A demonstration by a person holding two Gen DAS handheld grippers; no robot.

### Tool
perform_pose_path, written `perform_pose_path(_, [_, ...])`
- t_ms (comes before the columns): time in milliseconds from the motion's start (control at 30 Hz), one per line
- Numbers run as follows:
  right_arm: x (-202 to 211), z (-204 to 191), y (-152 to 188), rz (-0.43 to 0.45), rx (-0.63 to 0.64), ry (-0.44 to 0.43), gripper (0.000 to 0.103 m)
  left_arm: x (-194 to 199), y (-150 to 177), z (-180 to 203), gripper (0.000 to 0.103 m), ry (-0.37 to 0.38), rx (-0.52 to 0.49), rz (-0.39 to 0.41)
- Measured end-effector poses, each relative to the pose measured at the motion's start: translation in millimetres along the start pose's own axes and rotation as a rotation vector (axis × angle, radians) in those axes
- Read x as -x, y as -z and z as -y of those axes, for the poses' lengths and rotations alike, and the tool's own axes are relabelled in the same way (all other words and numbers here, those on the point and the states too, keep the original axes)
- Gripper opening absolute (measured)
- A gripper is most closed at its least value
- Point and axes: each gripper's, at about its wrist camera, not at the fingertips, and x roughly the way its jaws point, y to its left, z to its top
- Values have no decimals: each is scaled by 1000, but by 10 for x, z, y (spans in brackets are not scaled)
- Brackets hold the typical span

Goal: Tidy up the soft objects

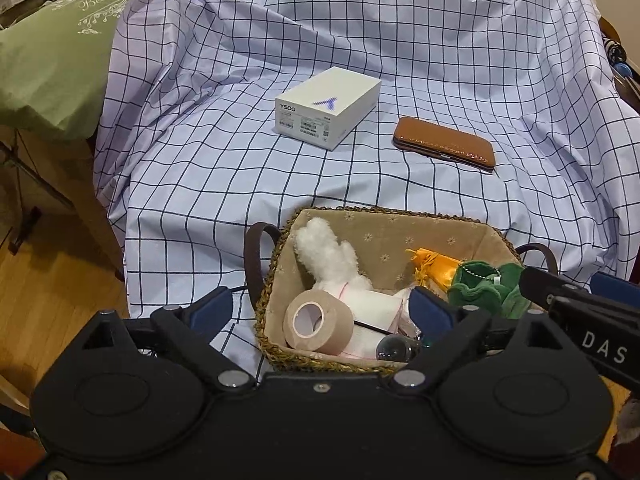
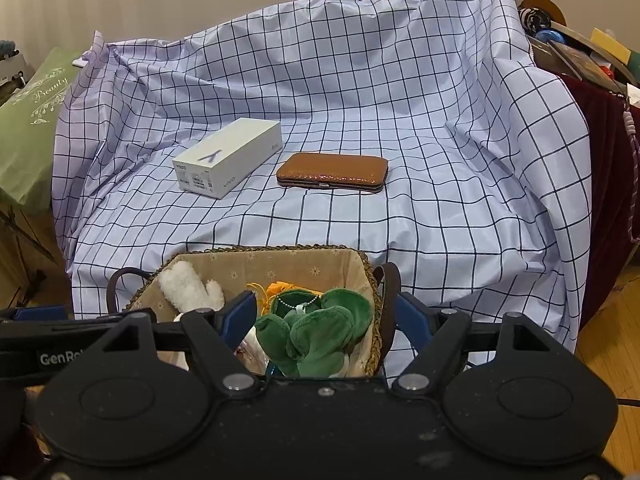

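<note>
Checked cloth is draping the surface; the near wicker basket is already holding a white plush, green plush and tape roll. Left gripper and right gripper are hovering with jaws apart, gripping nothing. Only a phone box and brown case are lying outside, so sorting is looking nearly finished.

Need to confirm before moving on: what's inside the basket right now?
In the basket: a white plush, tape roll, green plush, something orange and a clear item. The grippers and top items hide the basket's bottom.
</note>
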Motion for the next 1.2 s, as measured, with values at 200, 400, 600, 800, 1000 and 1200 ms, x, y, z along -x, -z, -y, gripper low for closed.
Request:
perform_pose_path(200, [-17, -7, 8, -12, -3, 14, 78, 2, 8, -10, 95, -6, 5, 0])
perform_pose_path(400, [-35, 2, 8, -23, -10, 29, 78, -6, 16, -16, 96, -13, 2, -9])
perform_pose_path(600, [-46, 9, 9, -32, -15, 37, 79, -13, 24, -21, 96, -18, 4, -14])
perform_pose_path(800, [-50, 16, 14, -35, -15, 39, 79, -25, 35, -28, 96, -21, 5, -20])
perform_pose_path(1000, [-51, 15, 15, -35, -16, 39, 79, -30, 38, -32, 96, -24, 6, -23])
perform_pose_path(1200, [-53, 15, 14, -36, -16, 38, 79, -30, 38, -33, 96, -24, 6, -22])
